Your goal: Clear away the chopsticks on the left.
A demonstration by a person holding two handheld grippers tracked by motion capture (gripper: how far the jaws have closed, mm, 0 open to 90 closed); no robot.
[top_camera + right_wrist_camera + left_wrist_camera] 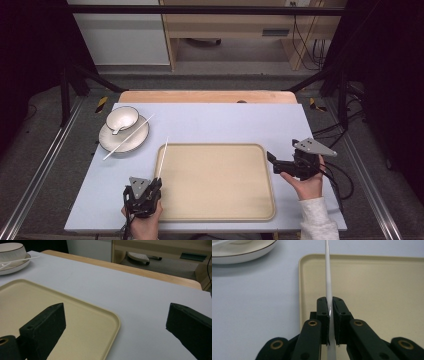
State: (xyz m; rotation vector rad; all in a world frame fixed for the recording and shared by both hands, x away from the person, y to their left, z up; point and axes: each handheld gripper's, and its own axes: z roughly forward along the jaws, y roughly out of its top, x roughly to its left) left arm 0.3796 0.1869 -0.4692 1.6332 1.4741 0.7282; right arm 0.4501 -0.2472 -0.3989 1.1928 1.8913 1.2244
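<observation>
Left gripper pinches a thin, stiff, slippery-looking chopstick near its end by the tray's left rim; right gripper gapes wide.

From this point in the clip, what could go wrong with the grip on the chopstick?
The left gripper pinches the white chopstick near one end, so the long free length could pivot or slip. Its tip reaches toward the plate, where a second chopstick rests across the rim and might get knocked. The right gripper is open beside the tray.
</observation>
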